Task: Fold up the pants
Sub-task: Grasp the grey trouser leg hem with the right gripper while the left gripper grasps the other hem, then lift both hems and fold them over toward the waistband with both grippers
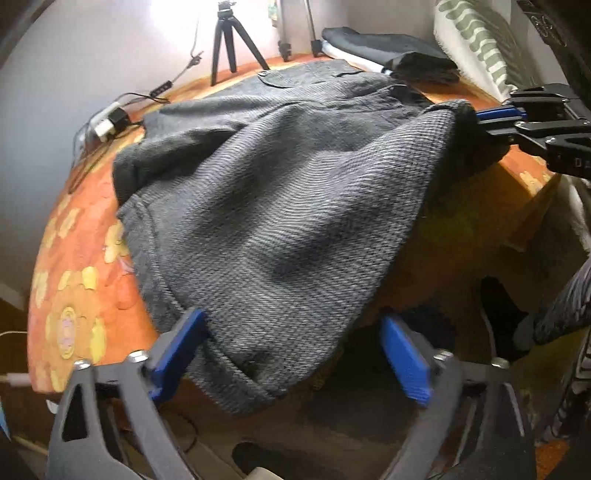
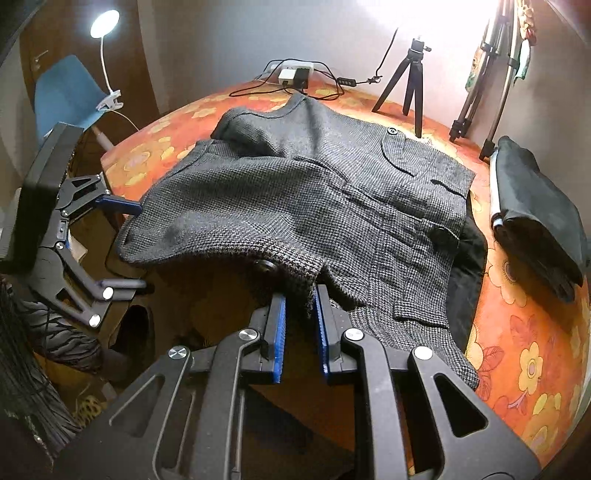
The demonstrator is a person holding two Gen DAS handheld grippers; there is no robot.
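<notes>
Only the right wrist view shows the lamp [image 2: 104, 23] beyond the pants [image 2: 295, 192].

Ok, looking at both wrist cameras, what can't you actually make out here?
- Left wrist view: table edge under the grey woven pants, covered by fabric.
- Right wrist view: what the black folded cloth is; only a bundle shows.
- Right wrist view: black item under the pants, mostly covered.
- Both views: the person's hands, out of frame.

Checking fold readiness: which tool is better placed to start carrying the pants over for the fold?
Right. The right tool is already shut on the grey pants at their near edge. The left tool stands open around another edge, not yet pinching, so it likely must close first.
</notes>
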